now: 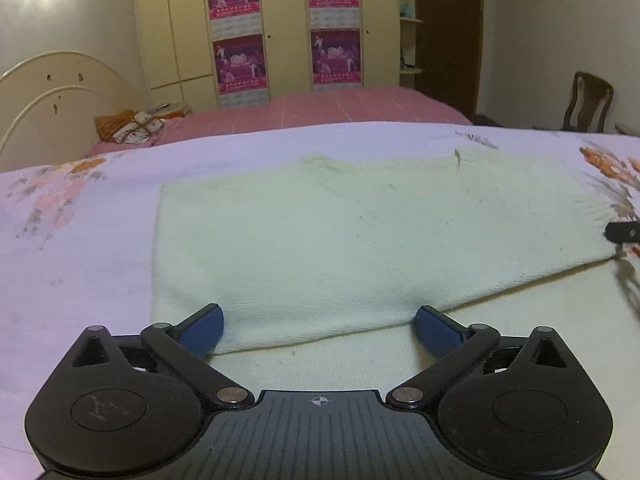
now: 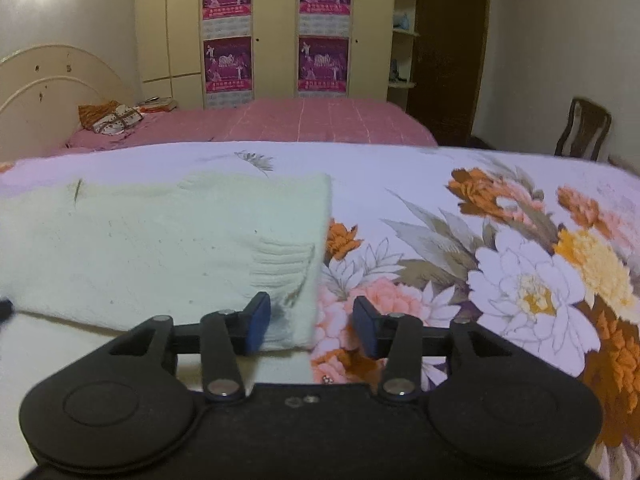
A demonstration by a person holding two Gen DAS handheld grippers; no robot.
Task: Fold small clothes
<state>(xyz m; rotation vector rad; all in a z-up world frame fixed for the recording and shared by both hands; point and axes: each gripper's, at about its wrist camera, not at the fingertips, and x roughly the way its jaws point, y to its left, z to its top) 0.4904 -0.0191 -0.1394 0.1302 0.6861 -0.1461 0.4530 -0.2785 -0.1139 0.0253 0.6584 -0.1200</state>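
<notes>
Cream knit garment [image 1: 340, 232], soft and fine-ribbed, is lying folded in a broad rectangle on the floral bedsheet [image 2: 500, 240]. Left gripper [image 1: 319, 330] is standing spread wide, blue pads [image 1: 206, 330] straddling the near folded edge, gripping nothing. Right gripper [image 2: 310, 326] is sitting partly open; the garment's ribbed corner is lying between its pads, loose. Open sheet is stretching rightward. Beyond, pink bed [image 1: 320, 108], then wardrobe [image 1: 280, 20].
</notes>
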